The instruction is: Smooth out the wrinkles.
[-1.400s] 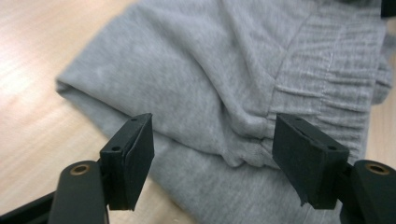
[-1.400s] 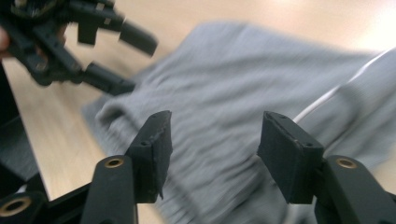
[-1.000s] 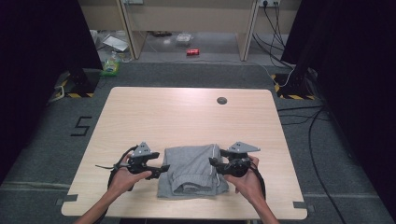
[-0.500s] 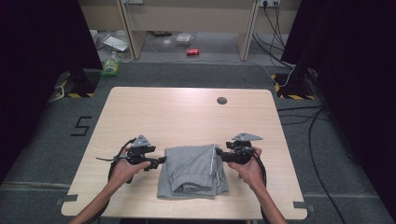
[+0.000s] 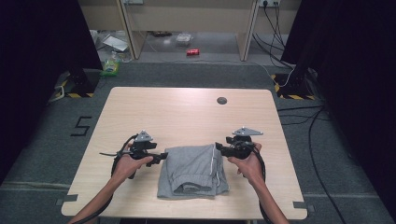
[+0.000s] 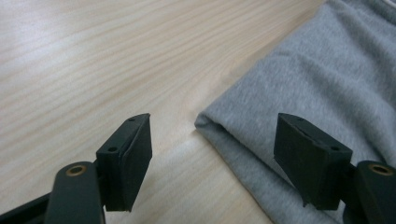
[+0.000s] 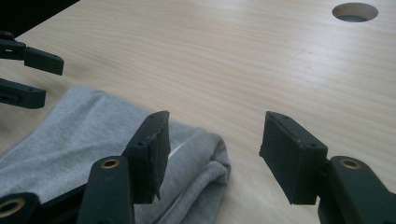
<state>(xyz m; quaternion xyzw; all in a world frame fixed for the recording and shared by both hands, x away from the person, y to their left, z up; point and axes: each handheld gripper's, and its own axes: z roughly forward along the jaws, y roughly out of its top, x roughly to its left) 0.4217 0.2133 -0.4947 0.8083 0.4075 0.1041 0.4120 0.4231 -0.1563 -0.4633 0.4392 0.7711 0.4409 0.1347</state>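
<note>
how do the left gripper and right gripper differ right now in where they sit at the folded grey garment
The left gripper sits at the folded grey garment's far left corner; the right gripper sits at its far right corner, by the white drawstring. The left gripper's jaws straddle a smooth folded edge; the right gripper's straddle a bunched, rounded corner. Both are open, level with the table, holding nothing.

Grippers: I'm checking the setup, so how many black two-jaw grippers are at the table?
2: left gripper at the folded grey garment's left edge, right gripper at its right edge.
</note>
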